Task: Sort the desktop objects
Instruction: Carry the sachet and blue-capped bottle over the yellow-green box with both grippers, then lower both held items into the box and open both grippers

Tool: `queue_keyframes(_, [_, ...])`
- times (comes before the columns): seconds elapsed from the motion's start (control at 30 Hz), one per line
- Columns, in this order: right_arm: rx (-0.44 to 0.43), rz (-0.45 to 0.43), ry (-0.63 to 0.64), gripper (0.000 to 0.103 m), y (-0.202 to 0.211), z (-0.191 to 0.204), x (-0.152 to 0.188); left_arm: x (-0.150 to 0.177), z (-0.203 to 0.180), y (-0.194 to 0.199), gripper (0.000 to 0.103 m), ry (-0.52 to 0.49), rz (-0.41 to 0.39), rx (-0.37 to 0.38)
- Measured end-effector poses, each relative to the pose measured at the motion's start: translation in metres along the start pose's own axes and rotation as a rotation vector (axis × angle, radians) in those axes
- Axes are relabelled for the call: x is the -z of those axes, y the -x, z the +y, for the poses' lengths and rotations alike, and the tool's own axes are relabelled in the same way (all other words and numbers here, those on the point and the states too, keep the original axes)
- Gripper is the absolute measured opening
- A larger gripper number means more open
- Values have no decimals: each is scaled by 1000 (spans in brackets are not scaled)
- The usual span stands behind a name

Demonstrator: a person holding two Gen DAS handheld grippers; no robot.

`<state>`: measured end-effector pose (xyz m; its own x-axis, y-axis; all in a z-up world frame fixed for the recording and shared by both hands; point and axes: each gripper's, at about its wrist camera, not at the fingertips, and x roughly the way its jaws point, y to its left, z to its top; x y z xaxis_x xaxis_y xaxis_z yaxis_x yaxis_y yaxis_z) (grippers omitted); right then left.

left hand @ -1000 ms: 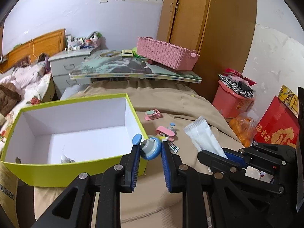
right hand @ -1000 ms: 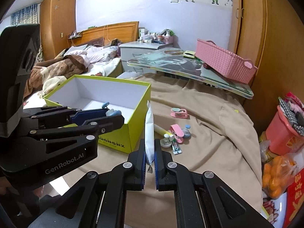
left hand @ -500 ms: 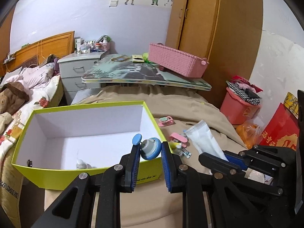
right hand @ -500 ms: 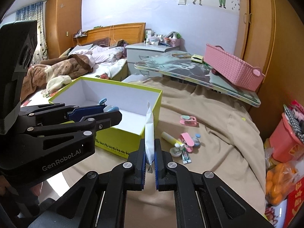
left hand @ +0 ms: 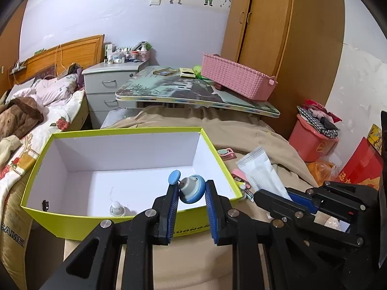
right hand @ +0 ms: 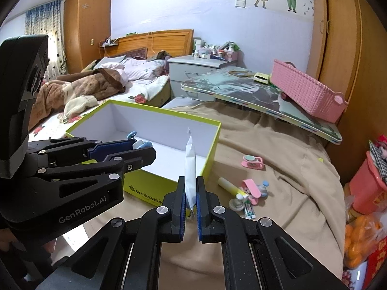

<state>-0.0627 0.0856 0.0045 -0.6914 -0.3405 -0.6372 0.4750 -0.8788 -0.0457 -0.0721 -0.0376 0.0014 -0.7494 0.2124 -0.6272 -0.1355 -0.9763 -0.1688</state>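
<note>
Left tool (left hand: 191, 194) is clamped on a small round blue-and-grey object (left hand: 192, 188) with a blue pin-like cap standing off it; the object hangs over the near right part of the open yellow-green box (left hand: 36, 207), above its white floor. Right tool (right hand: 189, 200) is pinched tight on the lower end of a white sachet (right hand: 189, 164), which stands upright and edge-on between the blue pads, just in front of the box's near right corner. From the left wrist view the same sachet (left hand: 260, 171) shows flat, rising from the right tool (left hand: 287, 197) beside the box's right wall.

Inside the box, a small white round piece (left hand: 116, 208) sits close to the near wall, and a tiny dark item (left hand: 45, 204) lies in the near left corner.

On the tan cloth (right hand: 290, 169) to the right of the box lies a cluster of small things: a yellow stick (right hand: 228, 186), a pink clip (right hand: 251, 188), a little blue-capped piece (right hand: 264, 186) touching it, and a small flat packet (right hand: 248, 209). A second pink clip (right hand: 252, 162) lies apart, farther back.

Beyond the cloth, a pink basket (right hand: 307, 91) rests tilted on a picture-printed worktop (right hand: 229, 87).
</note>
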Motion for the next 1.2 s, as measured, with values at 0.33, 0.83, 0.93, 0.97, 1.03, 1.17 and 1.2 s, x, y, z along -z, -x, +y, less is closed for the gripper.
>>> queue_keyframes(0.33, [-19,-11,9,7,-8,7,-12,-7,16,0,23,22,-10,-26])
queue_keyframes(0.83, [-61,-7,14,7,-34,16,-31,-16,47,-12,23,68,-1,-66])
queue_keyframes(0.93, [-70,1,16,7,-42,18,-34,-17,53,-16,23,72,2,-75])
queue_keyframes(0.97, [-72,5,16,7,-44,19,-34,-17,55,-18,23,72,4,-78])
queue_keyframes(1.03, [-76,14,19,7,-50,21,-35,-18,59,-20,23,81,4,-87])
queue_keyframes(1.17, [-86,36,18,7,-64,24,-37,-20,67,-26,23,73,17,-112])
queue_keyframes(1.2, [-88,40,17,7,-67,24,-37,-20,70,-28,23,76,21,-116])
